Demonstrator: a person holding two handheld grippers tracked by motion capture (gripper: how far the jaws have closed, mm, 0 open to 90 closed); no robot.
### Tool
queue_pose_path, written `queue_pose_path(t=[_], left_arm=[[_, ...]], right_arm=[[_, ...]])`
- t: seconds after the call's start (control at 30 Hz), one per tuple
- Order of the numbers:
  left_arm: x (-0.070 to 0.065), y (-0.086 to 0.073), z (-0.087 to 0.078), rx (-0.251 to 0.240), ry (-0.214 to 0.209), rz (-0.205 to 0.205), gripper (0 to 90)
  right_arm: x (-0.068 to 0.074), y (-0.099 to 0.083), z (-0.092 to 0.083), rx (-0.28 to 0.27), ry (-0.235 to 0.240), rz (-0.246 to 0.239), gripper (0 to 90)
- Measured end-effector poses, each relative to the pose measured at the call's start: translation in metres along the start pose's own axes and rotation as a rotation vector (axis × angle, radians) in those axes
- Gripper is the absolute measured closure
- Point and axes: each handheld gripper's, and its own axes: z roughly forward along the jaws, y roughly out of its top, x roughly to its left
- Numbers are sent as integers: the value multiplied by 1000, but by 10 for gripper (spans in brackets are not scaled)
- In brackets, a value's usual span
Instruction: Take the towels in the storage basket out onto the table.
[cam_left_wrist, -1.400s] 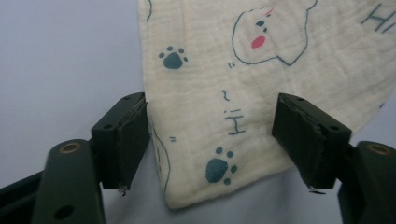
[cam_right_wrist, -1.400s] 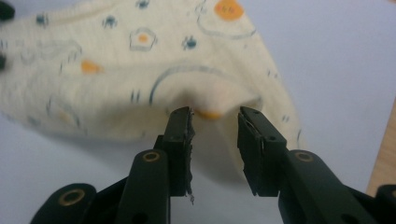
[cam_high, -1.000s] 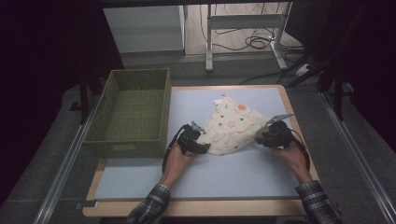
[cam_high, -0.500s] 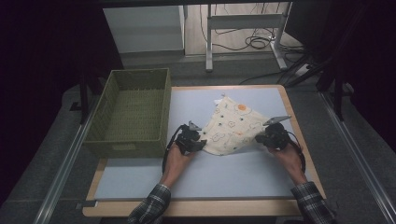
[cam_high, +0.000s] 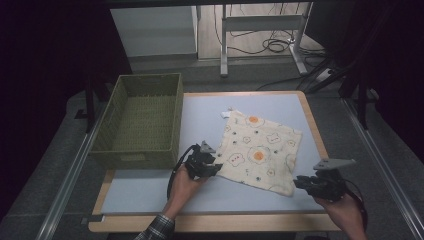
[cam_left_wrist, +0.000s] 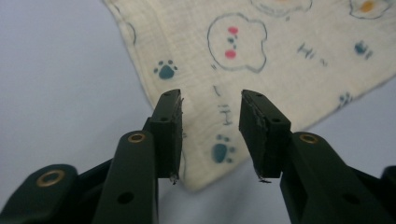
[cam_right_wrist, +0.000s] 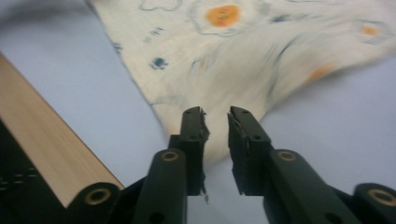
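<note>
Cream cloth (cam_high: 260, 151) with printed bears, paw prints, orange fried-egg motifs lay spread flat on pale blue mat, turned diamond-wise; small white tag at far corner; near corners pointed toward table's front edge

The cloth (cam_high: 260, 152) looks like a thin, matt cotton, cream with printed bears and paw marks, and up close in the left gripper view you can see a fine crinkly weave. The basket (cam_high: 142, 120) is woven, olive green, rough and dull. The table (cam_high: 312, 125) has a pale wood edge with a smooth matt blue-grey top. The left gripper (cam_left_wrist: 210, 112) is black plastic with a slight sheen, brass-looking rivets, and pads (cam_left_wrist: 252, 121) that are probably rubber, frayed at the edges.
</note>
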Motion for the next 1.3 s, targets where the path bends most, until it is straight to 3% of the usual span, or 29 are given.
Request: queue_pose_path(t=[0.1, 0.23, 0.3, 0.37, 0.43, 0.5, 0.57, 0.67, 1.0, 1.13, 1.27, 1.3], left_arm=[[1, -7, -1, -5, 12, -3, 540], [8, -13, 2, -24, 40, -29, 507], [12, -13, 4, -37, 48, -43, 502], [13, -12, 9, -15, 59, -45, 503], [13, -14, 11, -16, 68, -37, 531], [12, -15, 10, -15, 58, -42, 625], [11, -15, 8, -5, 32, -41, 745], [7, -15, 6, 10, 15, -31, 870], [-19, -34, -11, 10, -58, -2, 882], [-32, -46, -22, 13, -79, 15, 881], [-41, -59, -27, 13, -74, 34, 865], [-41, -60, -28, 7, -69, 33, 821]], right_arm=[[-9, -9, -3, -13, -21, 36, 700], [-9, -15, 12, -1, -10, 40, 645], [-1, -17, 20, 2, 4, 21, 615], [10, -19, 29, 15, 7, -22, 593], [17, -22, 35, 41, -18, -63, 600], [22, -26, 42, 59, -38, -96, 693], [24, -29, 42, 38, -79, -130, 828], [21, -29, 40, 37, -50, -100, 855], [27, -44, 19, 36, -59, -125, 848], [27, -51, 12, 34, -45, -101, 848], [32, -57, 7, 52, -30, -95, 843], [33, -58, 6, 54, -22, -97, 839]])
